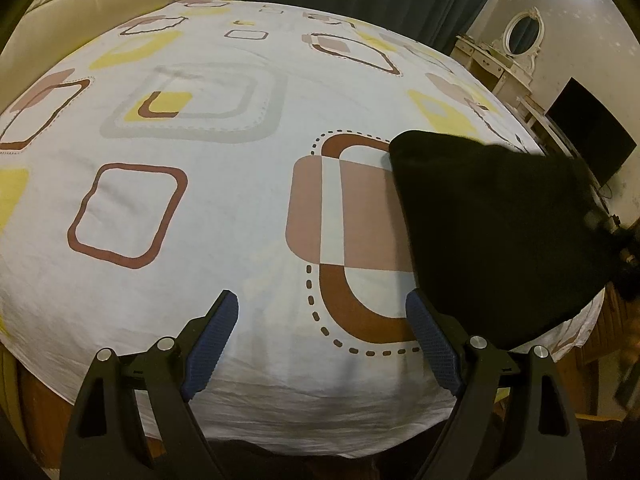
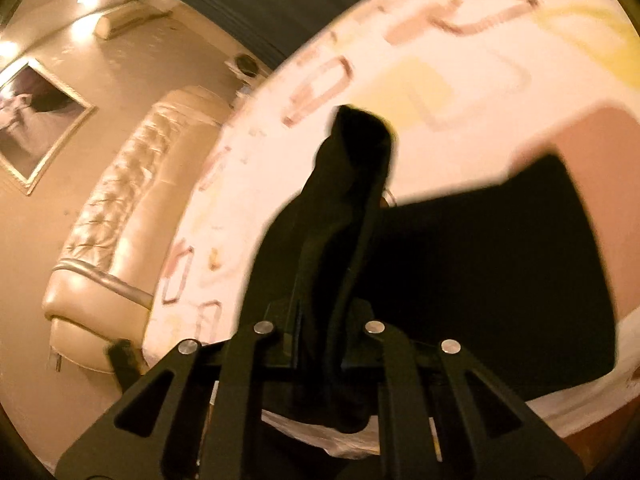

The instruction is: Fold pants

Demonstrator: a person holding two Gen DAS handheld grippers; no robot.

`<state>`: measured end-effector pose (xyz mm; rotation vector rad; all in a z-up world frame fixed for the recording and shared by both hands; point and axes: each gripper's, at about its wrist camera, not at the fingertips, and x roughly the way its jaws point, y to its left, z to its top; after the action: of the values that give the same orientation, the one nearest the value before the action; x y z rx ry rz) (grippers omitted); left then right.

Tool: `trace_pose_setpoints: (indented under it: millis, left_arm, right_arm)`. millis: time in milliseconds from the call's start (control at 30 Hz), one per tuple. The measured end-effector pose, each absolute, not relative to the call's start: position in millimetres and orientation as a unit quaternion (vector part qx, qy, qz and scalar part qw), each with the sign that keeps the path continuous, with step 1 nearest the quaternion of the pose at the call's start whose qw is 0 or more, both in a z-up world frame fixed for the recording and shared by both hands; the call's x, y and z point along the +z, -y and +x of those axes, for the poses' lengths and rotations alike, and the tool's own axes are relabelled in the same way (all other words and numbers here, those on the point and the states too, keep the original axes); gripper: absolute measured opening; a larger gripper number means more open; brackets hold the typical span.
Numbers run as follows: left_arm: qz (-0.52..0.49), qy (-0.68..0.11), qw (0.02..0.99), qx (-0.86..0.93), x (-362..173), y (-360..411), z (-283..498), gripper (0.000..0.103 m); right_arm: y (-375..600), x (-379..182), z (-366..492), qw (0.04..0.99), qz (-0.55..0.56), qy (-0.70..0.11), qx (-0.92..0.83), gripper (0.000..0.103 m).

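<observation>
The black pants (image 1: 492, 236) hang as a dark sheet over the right part of the bed, lifted at their right end. My left gripper (image 1: 326, 320) is open and empty above the bed's near edge, with blue pads (image 1: 212, 344) showing; the pants touch its right finger. My right gripper (image 2: 340, 216) is shut on a bunched fold of the black pants (image 2: 480, 280), and the cloth hides its fingertips. The right gripper also shows blurred at the pants' raised end in the left wrist view (image 1: 604, 224).
The bed (image 1: 200, 240) has a white sheet with brown, pink and yellow squares. A cream padded headboard (image 2: 120, 208) stands at its far left. A white dressing table with an oval mirror (image 1: 520, 36) and a dark screen (image 1: 592, 132) stand to the right.
</observation>
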<state>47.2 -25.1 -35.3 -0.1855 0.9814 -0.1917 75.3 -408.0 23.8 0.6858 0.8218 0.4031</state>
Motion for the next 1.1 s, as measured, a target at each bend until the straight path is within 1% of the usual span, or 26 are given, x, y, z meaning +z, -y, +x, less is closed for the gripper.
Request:
trace_pose_setpoints:
  millis: [133, 233, 633, 833, 900, 1000, 1033, 1067, 1100]
  left_arm:
    - [-0.088, -0.470, 0.873, -0.094, -35.3, 25.6, 47.1, 0.085]
    - [-0.087, -0.471, 0.873, -0.096, -35.9, 27.0, 46.1, 0.085]
    - [-0.075, -0.472, 0.872, -0.107, -37.9, 37.4, 41.9, 0.085]
    - [-0.075, -0.476, 0.869, -0.110, -39.6, 39.8, 43.2, 0.085]
    - [-0.071, -0.477, 0.869, -0.112, -39.5, 42.4, 42.9, 0.085]
    - [-0.071, -0.476, 0.869, -0.118, -38.3, 46.0, 40.6, 0.085]
    - [-0.070, -0.475, 0.869, -0.120, -37.8, 47.6, 39.5, 0.085]
    - [-0.069, -0.475, 0.869, -0.123, -37.3, 49.6, 38.4, 0.085]
    - [-0.066, -0.475, 0.869, -0.125, -36.9, 51.6, 37.4, 0.085]
  right_arm:
    - [428.6, 47.9, 67.2, 0.857, 0.308, -0.371, 0.182, 0.011]
    - [452.7, 43.2, 61.6, 0.858, 0.313, -0.373, 0.163, 0.011]
    - [510.7, -56.4, 46.1, 0.830, 0.362, -0.417, 0.079, 0.011]
    - [515.1, -68.7, 42.5, 0.828, 0.373, -0.411, 0.082, 0.013]
    - [518.2, -69.8, 37.9, 0.823, 0.387, -0.404, 0.093, 0.016]
    - [530.5, -68.0, 26.2, 0.823, 0.410, -0.381, 0.093, 0.025]
    - [539.2, -67.4, 20.5, 0.821, 0.432, -0.363, 0.088, 0.031]
    - [544.8, -67.3, 17.6, 0.818, 0.447, -0.352, 0.083, 0.045]
    - [551.2, -67.4, 16.2, 0.815, 0.464, -0.340, 0.079, 0.050]
